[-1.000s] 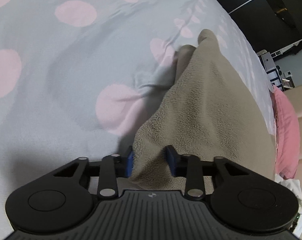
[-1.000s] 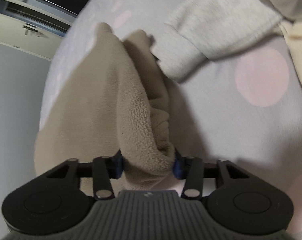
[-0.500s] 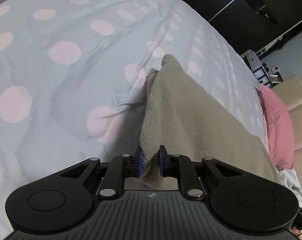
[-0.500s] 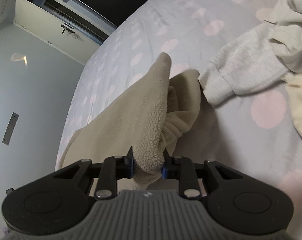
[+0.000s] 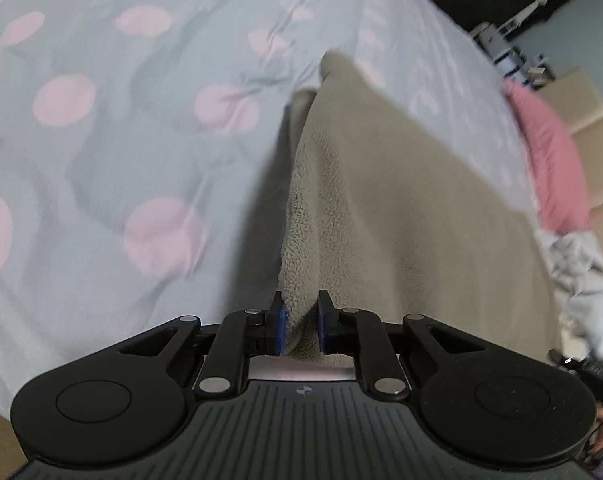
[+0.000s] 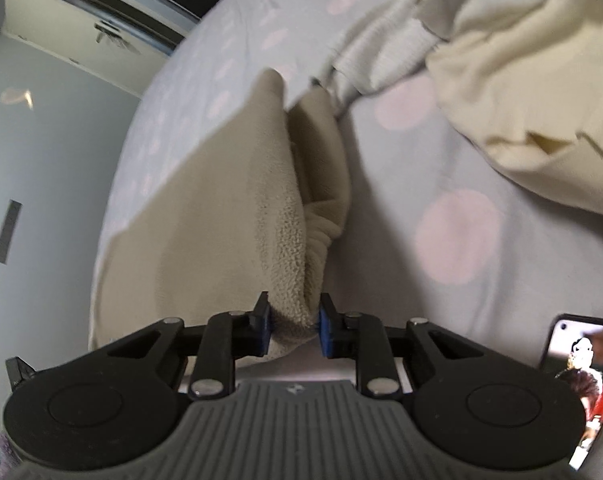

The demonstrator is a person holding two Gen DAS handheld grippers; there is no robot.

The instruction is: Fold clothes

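Fleece in a beige colour fills the middle of both wrist views. The left gripper has its blue-padded fingers drawn close together on one edge of the beige fleece garment, with the fabric pinched between the pads. From there the garment runs away toward the far side, lifted off the bed along the gripped edge and ending in a narrow tip that reaches the bedcover. The cover is grey with pink dots. At the right edge of this view lie a pink pillow and, nearer, a crumpled grey garment.

The right gripper also has its fingers narrowed onto the beige fleece garment, clamping a thick bunched fold; the ribbed inner layers of the cloth hang just right of the held edge. The cloth spreads to the left and far side over the bed. Beyond its far tip lies a light grey sweater, its cuff touching or just beside the fleece. A cream garment is heaped at the right, overlapping the sweater. A phone with a lit screen sits at the near right edge. A white door stands at the far left.
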